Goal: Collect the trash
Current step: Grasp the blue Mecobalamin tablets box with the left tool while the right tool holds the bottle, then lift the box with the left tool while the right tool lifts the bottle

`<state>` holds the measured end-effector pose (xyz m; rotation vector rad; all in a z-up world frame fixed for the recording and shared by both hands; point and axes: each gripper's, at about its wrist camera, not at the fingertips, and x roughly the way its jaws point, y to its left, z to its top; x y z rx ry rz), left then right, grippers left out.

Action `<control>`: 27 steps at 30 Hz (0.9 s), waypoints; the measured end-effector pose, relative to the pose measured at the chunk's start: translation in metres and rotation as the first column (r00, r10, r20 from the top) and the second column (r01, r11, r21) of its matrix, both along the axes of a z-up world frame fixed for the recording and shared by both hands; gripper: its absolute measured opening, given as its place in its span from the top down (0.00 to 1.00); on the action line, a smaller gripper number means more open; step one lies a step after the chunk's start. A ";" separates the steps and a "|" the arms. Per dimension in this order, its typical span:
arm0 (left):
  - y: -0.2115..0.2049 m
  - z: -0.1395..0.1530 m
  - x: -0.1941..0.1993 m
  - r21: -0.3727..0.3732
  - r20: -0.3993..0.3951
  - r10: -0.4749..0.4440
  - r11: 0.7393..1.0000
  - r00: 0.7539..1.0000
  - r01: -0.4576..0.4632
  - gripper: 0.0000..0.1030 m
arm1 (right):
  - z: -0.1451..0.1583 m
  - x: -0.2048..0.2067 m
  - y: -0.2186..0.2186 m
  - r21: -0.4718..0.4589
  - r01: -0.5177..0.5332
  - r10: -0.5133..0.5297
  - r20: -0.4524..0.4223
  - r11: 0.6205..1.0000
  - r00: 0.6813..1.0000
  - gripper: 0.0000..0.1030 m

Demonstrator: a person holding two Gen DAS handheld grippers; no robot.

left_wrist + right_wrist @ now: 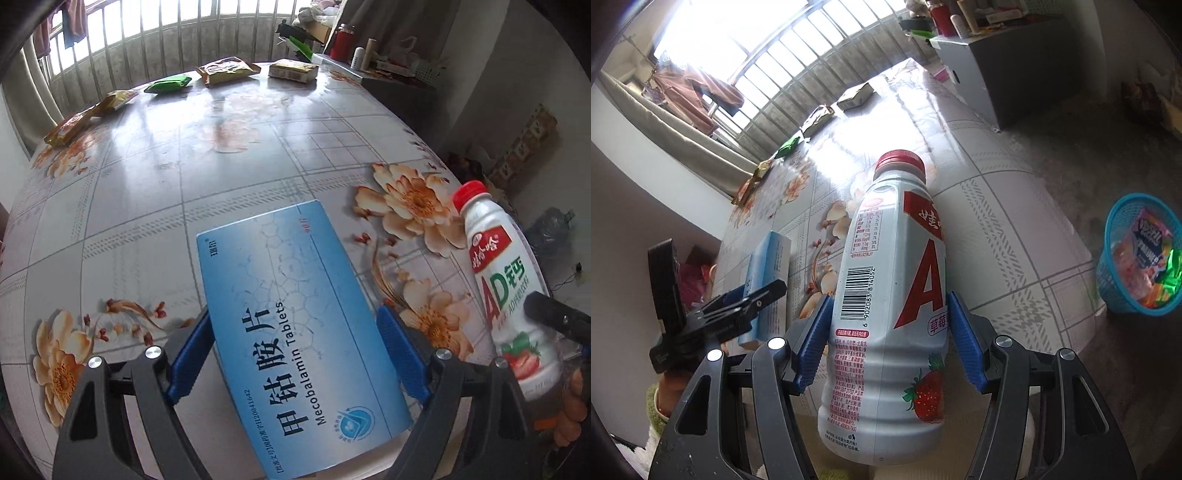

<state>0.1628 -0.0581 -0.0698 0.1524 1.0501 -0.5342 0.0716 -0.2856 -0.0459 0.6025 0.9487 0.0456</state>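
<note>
Between the left gripper's (295,354) wide blue pads: medicine box (295,332), flat on the table (184,166), long axis toward twelve, not visibly pinched. At three, bottle (890,314) clamped by right gripper (886,339); basket (1108,258) farther right.

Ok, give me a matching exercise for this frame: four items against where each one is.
1 medicine box
2 bottle
3 blue basket
4 green packet

A far side of the table
B between the left tongs
C off the table, holding wrappers
D gripped by the right tongs

Pairs: 1-B, 2-D, 3-C, 4-A
</note>
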 end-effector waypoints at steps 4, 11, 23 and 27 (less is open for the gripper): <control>-0.007 -0.002 -0.029 -0.012 0.020 0.010 1.000 1.000 -0.010 0.18 | -0.001 0.001 -0.003 0.015 0.016 -0.016 -0.013 1.000 1.000 0.42; -0.003 -0.001 -0.032 -0.026 0.028 0.039 0.999 0.999 -0.038 0.18 | -0.004 0.008 -0.003 -0.040 0.052 -0.054 -0.049 0.998 0.997 0.37; -0.005 -0.001 -0.028 -0.004 0.038 0.053 0.999 0.998 -0.053 0.18 | -0.005 0.011 -0.005 -0.035 0.047 -0.048 -0.028 0.998 0.998 0.40; -0.004 -0.001 -0.029 0.004 0.041 0.051 0.999 0.998 -0.051 0.18 | -0.005 0.006 0.005 -0.054 0.004 -0.006 -0.029 0.999 1.000 0.40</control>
